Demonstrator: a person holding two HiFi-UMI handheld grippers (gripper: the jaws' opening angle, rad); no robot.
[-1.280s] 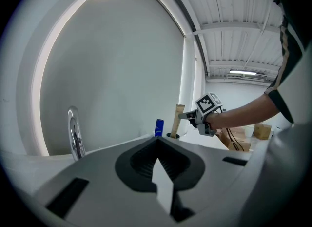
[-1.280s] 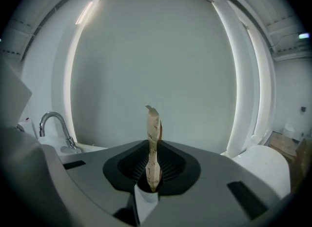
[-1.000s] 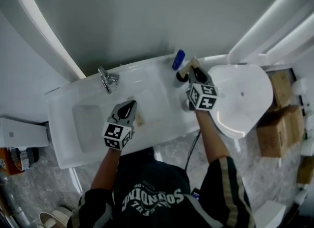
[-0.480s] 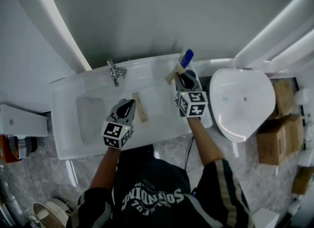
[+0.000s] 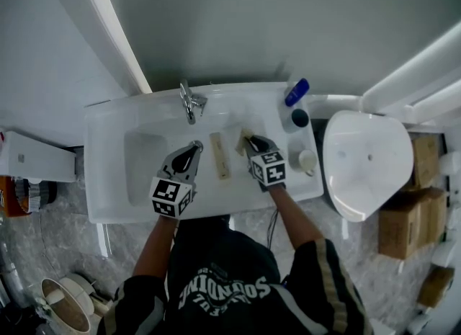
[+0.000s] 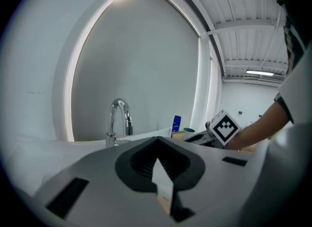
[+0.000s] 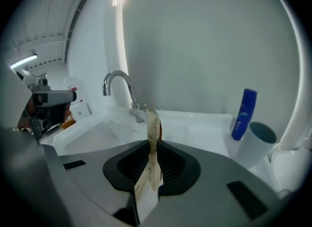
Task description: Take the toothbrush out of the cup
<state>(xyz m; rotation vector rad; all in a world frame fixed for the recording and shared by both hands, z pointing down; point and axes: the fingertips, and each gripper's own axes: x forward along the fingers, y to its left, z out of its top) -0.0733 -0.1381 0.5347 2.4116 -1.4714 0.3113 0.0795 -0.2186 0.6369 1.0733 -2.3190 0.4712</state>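
A long beige toothbrush pack (image 7: 153, 128) stands up from between the jaws of my right gripper (image 7: 147, 182), which is shut on it. In the head view that gripper (image 5: 250, 140) hovers over the white counter, left of and nearer than the teal-rimmed cup (image 5: 300, 118); the pack's end (image 5: 242, 139) shows at its tip. In the right gripper view the cup (image 7: 258, 140) stands at the right, apart from the pack. My left gripper (image 5: 195, 145) hangs by the basin, its fingers drawn together with nothing seen between them (image 6: 161, 175).
A second beige pack (image 5: 220, 155) lies flat on the counter between the grippers. The faucet (image 5: 189, 100) rises behind the basin (image 5: 144, 164). A blue bottle (image 5: 296, 92) stands behind the cup, a small white cup (image 5: 307, 161) near the counter's right edge, and a toilet (image 5: 367, 161) beyond.
My right gripper has come away from the cup with the pack in its jaws, moving left and down toward the middle of the counter. The left gripper has shifted only a little.
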